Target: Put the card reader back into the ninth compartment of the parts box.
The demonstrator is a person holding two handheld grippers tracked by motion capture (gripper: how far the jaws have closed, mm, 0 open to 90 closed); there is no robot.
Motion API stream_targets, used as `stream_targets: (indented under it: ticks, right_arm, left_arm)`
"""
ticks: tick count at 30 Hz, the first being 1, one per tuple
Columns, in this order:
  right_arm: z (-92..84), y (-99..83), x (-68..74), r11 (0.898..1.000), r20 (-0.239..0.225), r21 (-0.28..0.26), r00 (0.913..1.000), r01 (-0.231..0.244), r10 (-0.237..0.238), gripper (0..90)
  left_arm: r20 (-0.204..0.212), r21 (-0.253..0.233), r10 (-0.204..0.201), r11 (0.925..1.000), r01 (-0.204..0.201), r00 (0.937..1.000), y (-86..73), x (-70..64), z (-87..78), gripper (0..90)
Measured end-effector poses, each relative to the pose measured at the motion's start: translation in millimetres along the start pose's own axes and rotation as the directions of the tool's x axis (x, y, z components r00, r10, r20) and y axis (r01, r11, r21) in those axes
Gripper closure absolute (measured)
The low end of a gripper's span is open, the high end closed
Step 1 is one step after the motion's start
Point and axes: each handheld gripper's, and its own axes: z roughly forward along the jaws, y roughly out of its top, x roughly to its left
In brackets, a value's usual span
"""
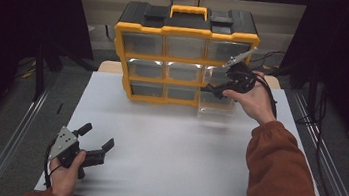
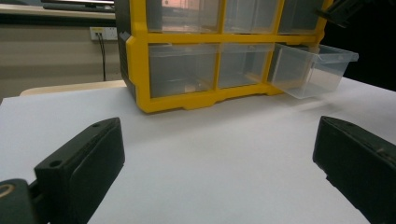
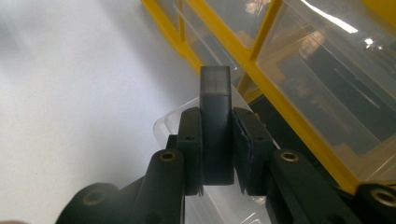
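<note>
Small dark grey rectangular block (image 3: 215, 126), seemingly rigid, light and smooth-sided, pinched mid-length by right tongs (image 3: 217, 154) at frame centre above pulled-out clear plastic drawer (image 3: 187, 123); left tongs (image 2: 219, 158) gaping, empty.

The person's left hand (image 1: 66, 173) holds the left claw (image 1: 96, 140) low near the body with its jaws spread wide, while the right forearm reaches forward and the right claw (image 3: 217, 140) stands clamped on a dark block (image 3: 215, 126).
</note>
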Motion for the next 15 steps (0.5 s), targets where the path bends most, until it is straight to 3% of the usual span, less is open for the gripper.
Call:
stream_targets:
  ticks: [15]
  right_arm:
    - [10.5,0.0,-3.2,0.999,-0.012,0.047,0.9998,-0.015,0.015,73.7]
  left_arm:
    - [0.005,0.007,0.005,1.0,-0.005,1.0,-0.3,0.1,0.2,2.1]
